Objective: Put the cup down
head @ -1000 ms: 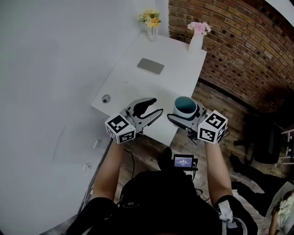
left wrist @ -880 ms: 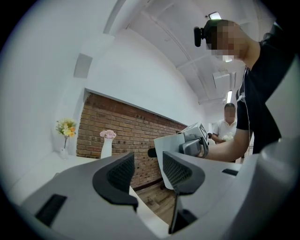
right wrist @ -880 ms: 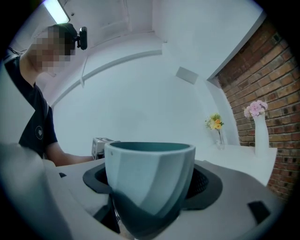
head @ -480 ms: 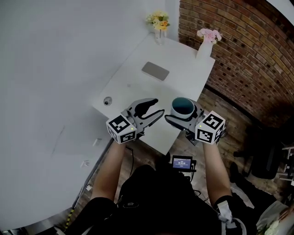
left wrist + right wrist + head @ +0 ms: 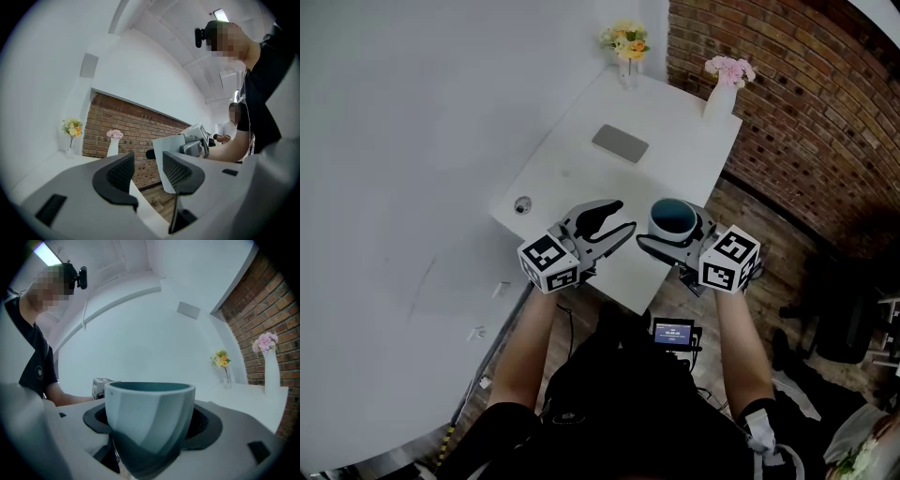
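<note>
A white table (image 5: 684, 155) stands against a brick wall (image 5: 806, 103), wooden floor (image 5: 757, 220) below

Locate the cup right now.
Head view, right of centre: the cup sits clamped in the right hand-held gripper, over the white table near its front edge, beside the left hand-held gripper.

No word or number can be read anywhere. The left marker cube (image 5: 548, 264) and the right marker cube (image 5: 729, 260) carry only black-and-white square patterns, no lettering. The small screen (image 5: 673, 331) at the person's chest shows lit lines too small to make out, and the round emblem (image 5: 39, 372) on the dark sleeve is equally illegible.
</note>
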{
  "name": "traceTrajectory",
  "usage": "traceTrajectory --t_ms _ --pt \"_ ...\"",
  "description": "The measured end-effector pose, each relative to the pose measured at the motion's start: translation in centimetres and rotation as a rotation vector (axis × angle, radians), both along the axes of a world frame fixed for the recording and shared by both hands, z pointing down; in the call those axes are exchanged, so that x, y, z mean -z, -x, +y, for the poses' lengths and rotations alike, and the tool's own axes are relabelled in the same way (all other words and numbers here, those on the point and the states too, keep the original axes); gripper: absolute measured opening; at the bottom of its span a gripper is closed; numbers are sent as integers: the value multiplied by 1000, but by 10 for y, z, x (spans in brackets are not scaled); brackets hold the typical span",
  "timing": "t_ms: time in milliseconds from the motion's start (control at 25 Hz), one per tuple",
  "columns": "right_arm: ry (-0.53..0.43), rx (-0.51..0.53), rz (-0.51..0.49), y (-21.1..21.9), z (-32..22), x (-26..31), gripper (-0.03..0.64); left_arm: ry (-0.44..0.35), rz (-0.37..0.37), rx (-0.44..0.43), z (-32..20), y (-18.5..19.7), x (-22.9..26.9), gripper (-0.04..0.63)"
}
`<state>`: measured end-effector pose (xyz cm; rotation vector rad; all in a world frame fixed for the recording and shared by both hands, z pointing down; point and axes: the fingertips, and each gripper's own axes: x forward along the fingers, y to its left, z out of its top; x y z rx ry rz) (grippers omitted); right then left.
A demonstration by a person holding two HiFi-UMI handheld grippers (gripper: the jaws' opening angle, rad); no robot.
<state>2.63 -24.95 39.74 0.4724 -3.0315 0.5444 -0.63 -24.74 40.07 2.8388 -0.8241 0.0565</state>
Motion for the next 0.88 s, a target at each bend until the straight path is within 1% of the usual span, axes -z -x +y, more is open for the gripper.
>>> traceTrajectory --t_ms 480,880 --pt "-9 -37 23 9 2 1 397 -4 14 -37 0 10 1 179" --pt "-10 -41 43 20 -11 -4 397 8 22 -33 -6 24 -5 179"
